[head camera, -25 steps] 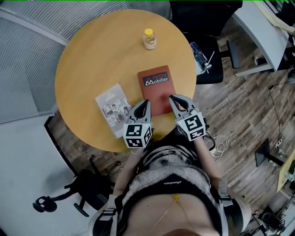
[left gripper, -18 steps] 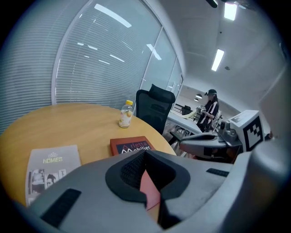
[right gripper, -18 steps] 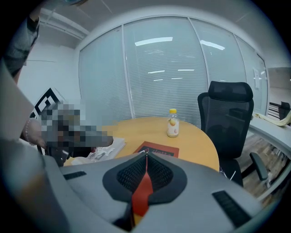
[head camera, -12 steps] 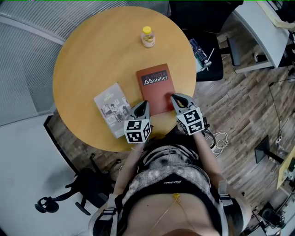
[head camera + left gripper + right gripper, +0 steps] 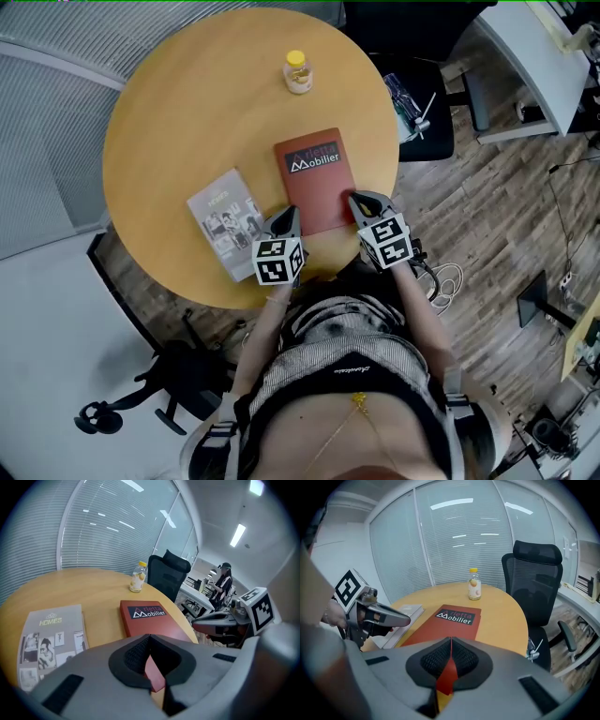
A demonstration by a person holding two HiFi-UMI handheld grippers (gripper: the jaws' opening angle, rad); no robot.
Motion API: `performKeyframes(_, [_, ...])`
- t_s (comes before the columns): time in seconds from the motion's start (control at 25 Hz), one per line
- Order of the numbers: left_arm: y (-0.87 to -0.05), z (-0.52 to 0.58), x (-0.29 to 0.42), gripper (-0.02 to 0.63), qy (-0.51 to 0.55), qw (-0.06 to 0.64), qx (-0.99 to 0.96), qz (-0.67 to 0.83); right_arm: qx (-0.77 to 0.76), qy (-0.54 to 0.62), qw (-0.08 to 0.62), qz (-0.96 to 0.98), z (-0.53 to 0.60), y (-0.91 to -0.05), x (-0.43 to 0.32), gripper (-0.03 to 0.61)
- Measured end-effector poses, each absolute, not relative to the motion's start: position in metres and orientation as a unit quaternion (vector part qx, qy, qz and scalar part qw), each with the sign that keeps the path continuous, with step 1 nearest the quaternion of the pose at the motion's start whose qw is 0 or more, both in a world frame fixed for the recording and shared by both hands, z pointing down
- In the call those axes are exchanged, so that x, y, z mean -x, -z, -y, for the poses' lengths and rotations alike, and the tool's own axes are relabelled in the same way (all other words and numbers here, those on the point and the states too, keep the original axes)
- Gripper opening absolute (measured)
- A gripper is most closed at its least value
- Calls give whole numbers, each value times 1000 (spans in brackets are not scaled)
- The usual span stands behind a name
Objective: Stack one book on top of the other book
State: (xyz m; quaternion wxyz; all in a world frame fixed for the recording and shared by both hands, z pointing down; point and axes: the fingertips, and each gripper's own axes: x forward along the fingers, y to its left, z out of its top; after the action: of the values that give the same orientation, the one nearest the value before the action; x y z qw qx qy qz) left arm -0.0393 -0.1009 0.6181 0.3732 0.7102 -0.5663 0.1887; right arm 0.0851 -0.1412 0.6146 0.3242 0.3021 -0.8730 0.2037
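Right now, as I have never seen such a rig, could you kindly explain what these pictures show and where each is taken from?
There is no robot here: a person holds a two-jaw tool in each hand, the left gripper and the right gripper; the marker cubes belong to them. One picture comes from a camera on the person's head, looking steeply down; the other two come from cameras riding on the grippers, looking along their jaws. On the round wooden table lie a red book titled Mobilier, a grey HOMES book to its left, apart from it, and a small yellow-capped bottle at the far side. Both grippers are shut and hold nothing; their tips are by the red book's near corners.
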Motion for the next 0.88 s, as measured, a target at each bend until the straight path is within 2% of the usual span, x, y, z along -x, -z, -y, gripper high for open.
performKeyframes(0.44, [-637,99,40,21,-201,395,-701,558,-296,-218,347,863,141,-636,-87,23])
performKeyframes(0.6, [-640,99,40,21,-224,377,-708,554,-294,-222,349,862,143,-639,-86,23])
performKeyframes(0.76, [-642,100,42,22,-218,386,-705,554,-295,-236,355,855,144,-645,-88,25])
performKeyframes(0.88, [-644,101,44,31,-211,395,-700,556,-296,-248,355,851,145,-648,-88,53])
